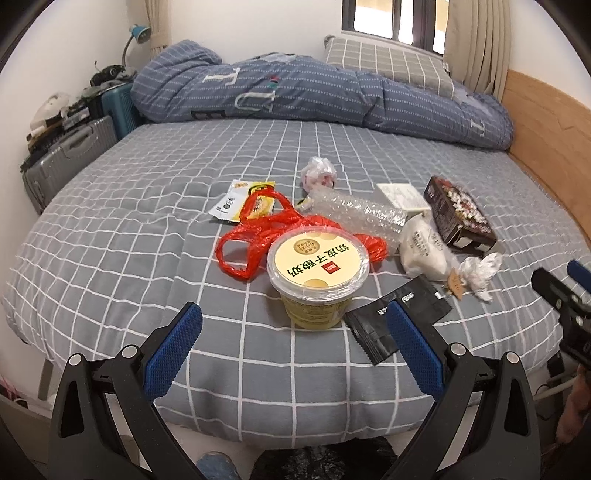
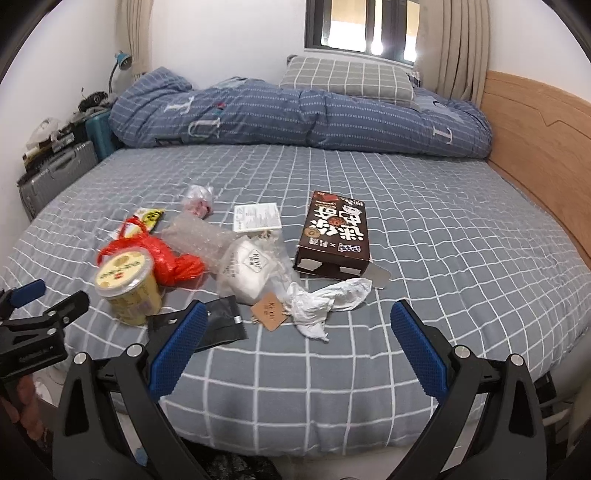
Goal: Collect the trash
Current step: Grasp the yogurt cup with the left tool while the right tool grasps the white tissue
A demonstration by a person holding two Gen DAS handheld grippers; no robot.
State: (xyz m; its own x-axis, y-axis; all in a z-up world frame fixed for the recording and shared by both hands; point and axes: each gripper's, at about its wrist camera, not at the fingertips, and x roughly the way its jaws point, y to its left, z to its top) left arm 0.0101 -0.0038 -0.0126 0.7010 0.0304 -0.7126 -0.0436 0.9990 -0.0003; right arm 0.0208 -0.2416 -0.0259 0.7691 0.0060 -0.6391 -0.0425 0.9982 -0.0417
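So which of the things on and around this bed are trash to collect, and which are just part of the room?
Trash to collect:
yogurt tub
red plastic bag
bubble wrap
brown snack box
crumpled tissue
black sachet
yellow wrapper

Just there:
blue duvet
grey pillow
suitcases
desk lamp
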